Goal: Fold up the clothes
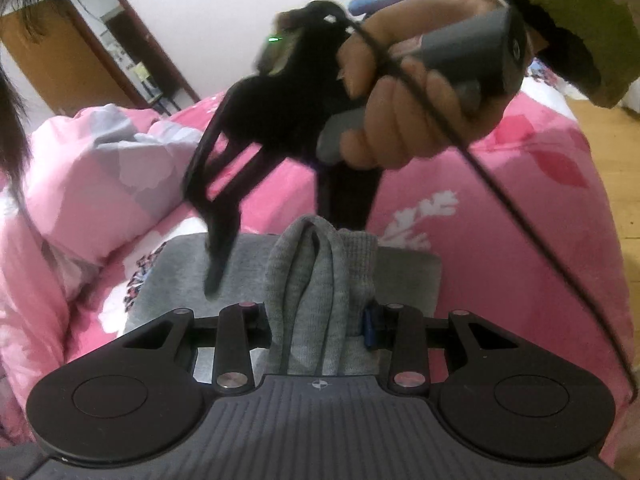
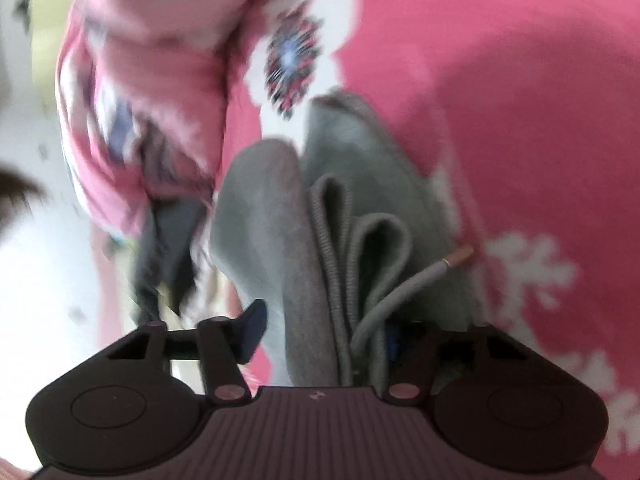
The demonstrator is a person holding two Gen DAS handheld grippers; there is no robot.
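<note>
I saw one grey garment (image 1: pixel 320 280) on the bed (image 1: pixel 500 220); my left gripper (image 1: pixel 320 320) pinched its bunched fold, my right gripper (image 2: pixel 320 336) stood half-open around it.

Your left gripper (image 1: pixel 320 320) points down and forward, its fingers (image 1: pixel 370 326) pinched onto a bunched fold of the grey garment (image 1: pixel 324 264). Your right hand (image 1: pixel 400 92), in a green sleeve (image 1: pixel 560 12), wraps the handle of the right gripper (image 2: pixel 320 336), which angles down ahead of the left one. Its fingers (image 2: pixel 252 332) stand partly apart around more grey cloth; the left finger is clear of it.
</note>
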